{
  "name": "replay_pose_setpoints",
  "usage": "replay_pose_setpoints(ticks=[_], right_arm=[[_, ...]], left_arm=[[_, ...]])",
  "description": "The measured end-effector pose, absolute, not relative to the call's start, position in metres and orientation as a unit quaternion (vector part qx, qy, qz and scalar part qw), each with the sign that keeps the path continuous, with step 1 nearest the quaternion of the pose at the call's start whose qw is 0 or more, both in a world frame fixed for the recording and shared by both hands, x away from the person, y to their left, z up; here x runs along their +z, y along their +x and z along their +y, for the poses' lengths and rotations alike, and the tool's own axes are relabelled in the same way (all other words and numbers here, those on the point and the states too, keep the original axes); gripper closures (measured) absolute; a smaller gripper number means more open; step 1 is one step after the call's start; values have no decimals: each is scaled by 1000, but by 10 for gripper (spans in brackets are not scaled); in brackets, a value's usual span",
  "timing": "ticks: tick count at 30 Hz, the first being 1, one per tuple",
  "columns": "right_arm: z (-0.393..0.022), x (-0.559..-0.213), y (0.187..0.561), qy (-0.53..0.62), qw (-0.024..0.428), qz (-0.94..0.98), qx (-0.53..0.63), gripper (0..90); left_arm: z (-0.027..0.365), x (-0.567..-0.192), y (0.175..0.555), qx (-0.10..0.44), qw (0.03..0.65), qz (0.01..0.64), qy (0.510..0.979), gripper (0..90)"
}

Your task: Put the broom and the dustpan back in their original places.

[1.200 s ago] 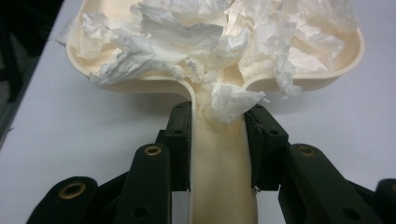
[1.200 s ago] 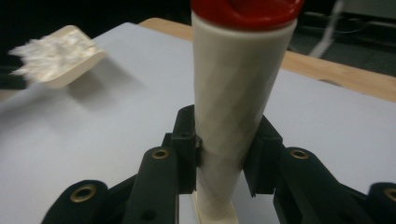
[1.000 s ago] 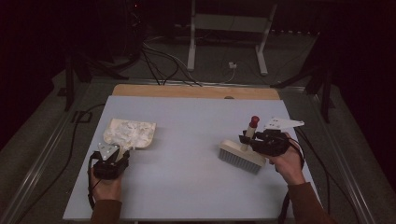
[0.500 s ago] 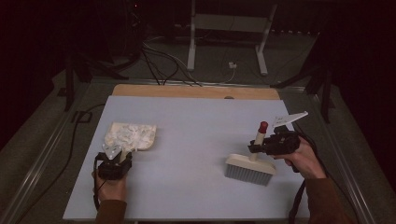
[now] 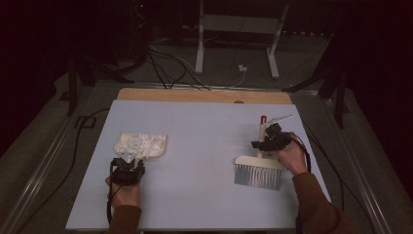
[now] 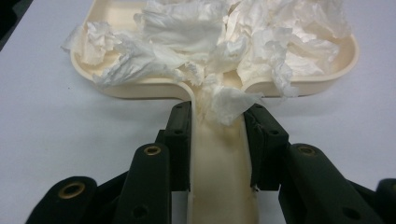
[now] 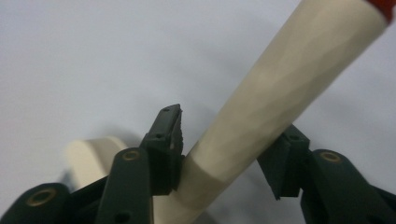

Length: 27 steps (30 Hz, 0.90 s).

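Right now the right gripper (image 7: 224, 140) has just been opening its jaws: the brush handle (image 7: 280, 107) sits between them, resting against the left pad with a gap showing at the right pad, so the grip looks released. In the right gripper view the handle runs from 7 o'clock up to 1 o'clock, ending in a red tip (image 7: 385, 7). In the high view the brush (image 5: 258, 171) lies on the table (image 5: 204, 146) with its bristle head toward 6 o'clock and its handle pointing to 12 o'clock, the right gripper (image 5: 271, 140) across the handle; the right hand is plainly the nearer one to it. The left gripper (image 6: 217, 140) is clenched on the dustpan handle (image 6: 219, 172), which runs straight up to 12 o'clock between the jaws. Beyond them the dustpan (image 6: 116, 86) spreads wide and holds a heap of crumpled tissue (image 6: 210, 37), one scrap trailing down onto the handle. Brush and dustpan (image 5: 160, 146) lie well apart, the brush at about 3 o'clock from the pan. I judge the brush is being set down and the pan comes next.
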State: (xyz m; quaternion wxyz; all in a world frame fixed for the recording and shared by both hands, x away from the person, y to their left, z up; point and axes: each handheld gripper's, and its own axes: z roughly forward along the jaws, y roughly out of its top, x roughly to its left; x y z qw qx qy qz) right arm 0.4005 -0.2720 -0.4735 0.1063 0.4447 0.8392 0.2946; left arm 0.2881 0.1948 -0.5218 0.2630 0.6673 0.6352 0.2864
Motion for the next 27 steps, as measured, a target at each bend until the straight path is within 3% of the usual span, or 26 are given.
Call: replay_pose_setpoints(ticks=[4,7,13,15,17,27], right_arm=[[-270,-487,400,466,125,832,274,478],[-269,-492,395,476,151,825,267,399],[-269,-485,379,508,189,781,310,213],[-268,-482,369,507,202,770,331,154],[-266,-478,357,501,212,759,358,133],[-250,-474,303,420,230,739,474,34]], left_arm=[[194,-523,290,284,264,638,665,663],[194,-523,289,282,269,637,665,651],[196,-515,283,276,310,624,662,457],[198,-510,278,277,342,612,657,429],[202,-502,273,281,372,596,654,312],[217,-467,243,305,477,494,660,91]])
